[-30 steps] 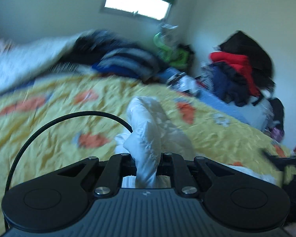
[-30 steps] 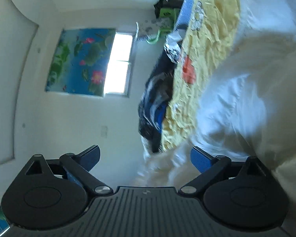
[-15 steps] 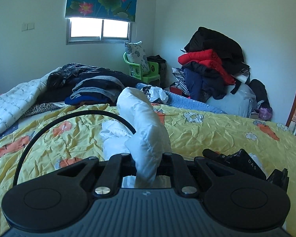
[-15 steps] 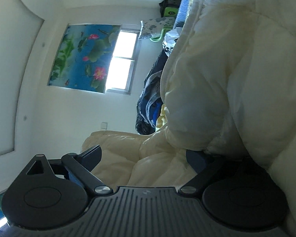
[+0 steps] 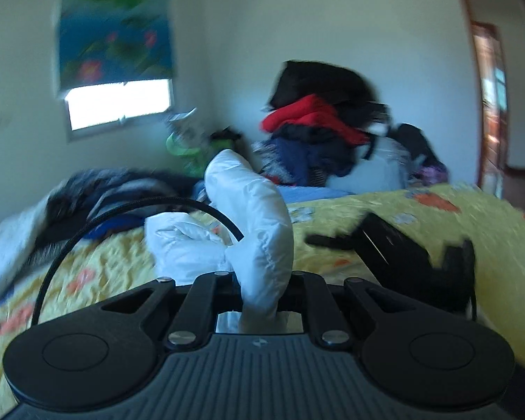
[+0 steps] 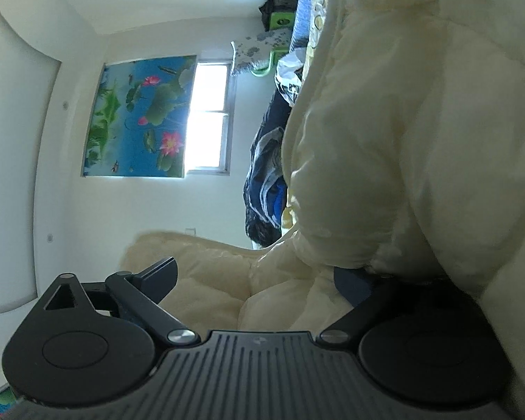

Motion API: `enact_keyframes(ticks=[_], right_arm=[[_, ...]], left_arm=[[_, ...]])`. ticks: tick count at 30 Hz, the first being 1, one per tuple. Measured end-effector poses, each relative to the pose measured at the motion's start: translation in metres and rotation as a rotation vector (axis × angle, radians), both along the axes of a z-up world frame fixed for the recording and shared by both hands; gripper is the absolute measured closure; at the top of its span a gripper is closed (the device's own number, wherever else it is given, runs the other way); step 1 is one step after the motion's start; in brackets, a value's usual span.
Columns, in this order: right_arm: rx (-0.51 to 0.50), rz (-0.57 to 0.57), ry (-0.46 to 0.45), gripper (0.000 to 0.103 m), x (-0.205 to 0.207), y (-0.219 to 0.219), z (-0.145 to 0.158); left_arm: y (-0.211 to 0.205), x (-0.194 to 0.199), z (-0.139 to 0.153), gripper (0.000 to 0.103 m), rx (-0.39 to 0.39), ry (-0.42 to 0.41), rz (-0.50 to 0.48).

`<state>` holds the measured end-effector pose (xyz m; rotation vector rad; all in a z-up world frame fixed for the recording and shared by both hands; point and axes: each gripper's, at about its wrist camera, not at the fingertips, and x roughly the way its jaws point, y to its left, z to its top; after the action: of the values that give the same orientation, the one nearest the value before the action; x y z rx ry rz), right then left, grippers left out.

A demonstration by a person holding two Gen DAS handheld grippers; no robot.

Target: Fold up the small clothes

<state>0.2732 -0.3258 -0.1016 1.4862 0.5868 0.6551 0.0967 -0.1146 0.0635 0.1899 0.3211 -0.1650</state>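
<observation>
On the yellow quilted bedspread with orange and white flower prints (image 5: 385, 206), the white puffy padded garment (image 5: 255, 210) lies bunched toward the middle of the bed. One stuffed fold of it rises like a thick tube from the left gripper (image 5: 260, 294), whose jaws are clamped tight on the fabric, and a second crumpled lump sits on the quilt just to the left of that tube. The cloth is quilted, with stitched seams and small puckers, and looks bright white in the left wrist view but creamy in the right wrist view, where it fills the whole right half (image 6: 402, 140).

The right gripper (image 6: 262, 280) is rolled on its side, so the room stands sideways in its view. Its jaws are wide apart and opening; garment folds lie between them. One dark blue pad (image 6: 161, 276) is free of the cloth, while the other is almost buried under a bulge of the garment, so contact there cannot be judged.

No writing or brand can be read; a small pale mark on each gripper body is too tiny to make out.

The left wrist view is motion-blurred. A black looping cable (image 5: 122, 217) crosses in front of the garment. The right gripper's black body (image 5: 402, 252) shows smeared near the bed's right edge. Behind, a blurred heap of red, black and navy clothes (image 5: 318, 133) stands against the wall, and a blue lotus-print blind (image 6: 140, 115) hangs over the bright window (image 6: 210, 119).
</observation>
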Motion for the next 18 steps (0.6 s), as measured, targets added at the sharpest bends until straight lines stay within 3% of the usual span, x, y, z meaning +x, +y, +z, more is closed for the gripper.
enact_keyframes(ticks=[3,5,8,12,18], right_arm=[[0.137,0.020,-0.057,0.003,-0.005,-0.015,0.010],[0.146,0.047,-0.110,0.000,-0.013,-0.030,0.022],[0.021,0.110,-0.168,0.000,-0.031,-0.050,0.049],[-0.172,0.210,-0.236,0.000,-0.048,-0.061,0.087],[-0.459,0.345,-0.202,0.000,-0.040,-0.048,0.116]], left_arm=[[-0.026,-0.013,-0.018,0.092,0.113,-0.037,-0.087],[-0.045,-0.023,-0.034,0.092,0.227,-0.066,-0.161],[-0.071,-0.040,-0.061,0.092,0.412,-0.143,-0.260],[-0.092,-0.065,-0.089,0.092,0.559,-0.216,-0.398],[-0.109,-0.082,-0.112,0.092,0.622,-0.235,-0.505]])
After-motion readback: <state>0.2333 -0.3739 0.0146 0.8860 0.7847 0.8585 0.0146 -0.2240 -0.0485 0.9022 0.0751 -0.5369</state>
